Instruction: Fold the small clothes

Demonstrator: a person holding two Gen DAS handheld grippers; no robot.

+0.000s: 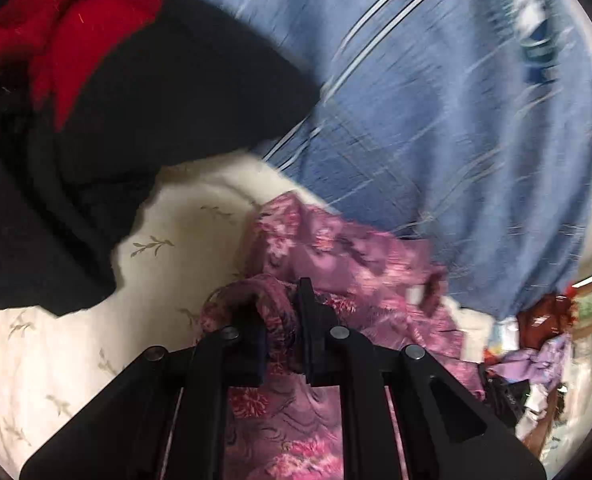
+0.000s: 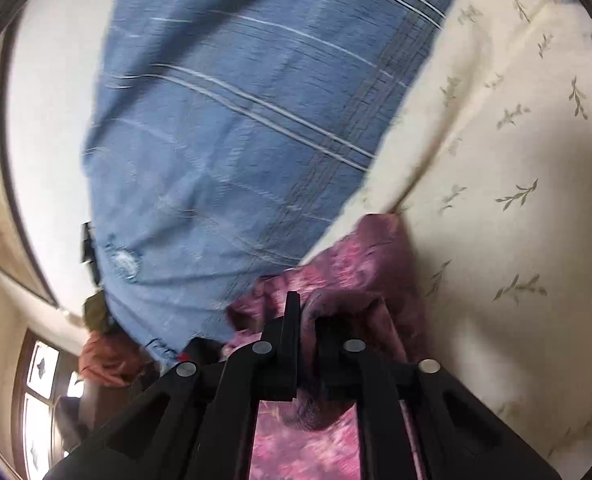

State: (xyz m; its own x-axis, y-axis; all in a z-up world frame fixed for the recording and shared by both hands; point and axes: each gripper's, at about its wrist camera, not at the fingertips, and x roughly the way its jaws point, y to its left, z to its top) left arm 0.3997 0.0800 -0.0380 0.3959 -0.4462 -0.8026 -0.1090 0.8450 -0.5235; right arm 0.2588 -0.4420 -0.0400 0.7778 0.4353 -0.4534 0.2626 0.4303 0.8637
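A pink floral garment [image 1: 335, 256] lies bunched on the cream leaf-print bed sheet [image 1: 184, 220]. My left gripper [image 1: 278, 312] is shut on a gathered fold of it, which bulges out between the black fingers. My right gripper [image 2: 309, 312] is shut on another bunch of the same pink garment [image 2: 359, 256], with cloth hanging below the fingers. Both views are blurred by motion.
A large blue striped cloth [image 1: 435, 100] lies beyond the garment and fills the middle of the right wrist view [image 2: 236, 140]. A black and red fleece garment [image 1: 96, 92] lies at the left. Loose clothes [image 1: 535, 344] pile at the right edge. A window [image 2: 40, 400] shows low left.
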